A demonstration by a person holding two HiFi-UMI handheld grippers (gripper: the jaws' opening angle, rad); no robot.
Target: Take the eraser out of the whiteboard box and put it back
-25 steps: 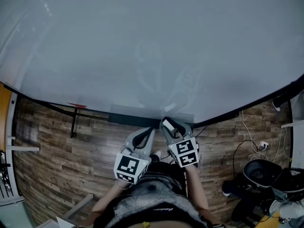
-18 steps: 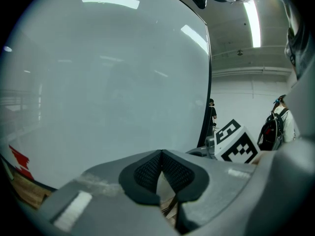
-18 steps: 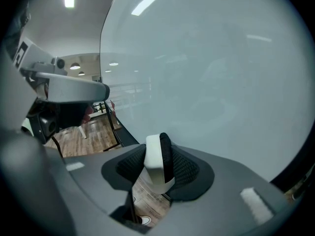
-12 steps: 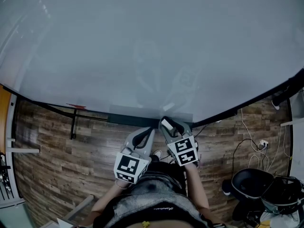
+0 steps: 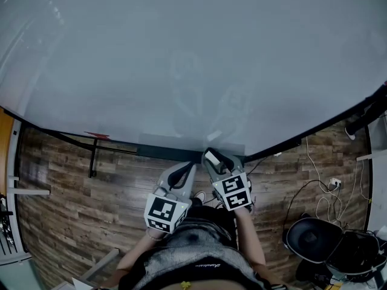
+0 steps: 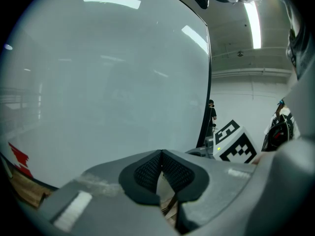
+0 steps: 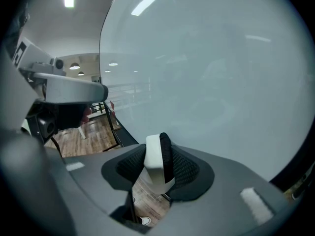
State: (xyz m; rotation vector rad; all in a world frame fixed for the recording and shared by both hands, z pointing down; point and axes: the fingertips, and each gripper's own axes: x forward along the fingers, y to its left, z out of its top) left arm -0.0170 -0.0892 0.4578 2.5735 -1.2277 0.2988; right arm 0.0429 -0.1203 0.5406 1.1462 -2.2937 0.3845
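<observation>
The eraser (image 7: 158,159), white plastic with a black felt face, stands on edge between the pads of my right gripper (image 7: 157,167), which is shut on it. In the head view the eraser (image 5: 211,157) and right gripper (image 5: 213,160) hang just before the lower edge of the big whiteboard (image 5: 193,59), at a pale translucent box (image 5: 163,142) on that edge. My left gripper (image 5: 190,167) sits beside it on the left, shut with nothing in it. Its black pads (image 6: 147,170) meet, and the right gripper's marker cube (image 6: 235,144) shows beyond them.
A small red thing (image 5: 98,135) lies on the board's ledge at the left, above a dark stand leg (image 5: 93,157). The floor is wooden. Cables (image 5: 320,186) and a black round seat (image 5: 309,240) lie at the lower right. A person (image 6: 211,114) stands far off.
Both grippers and the eraser have stayed where they were. The black round seat at the lower right has slid down and to the left in the head view.
</observation>
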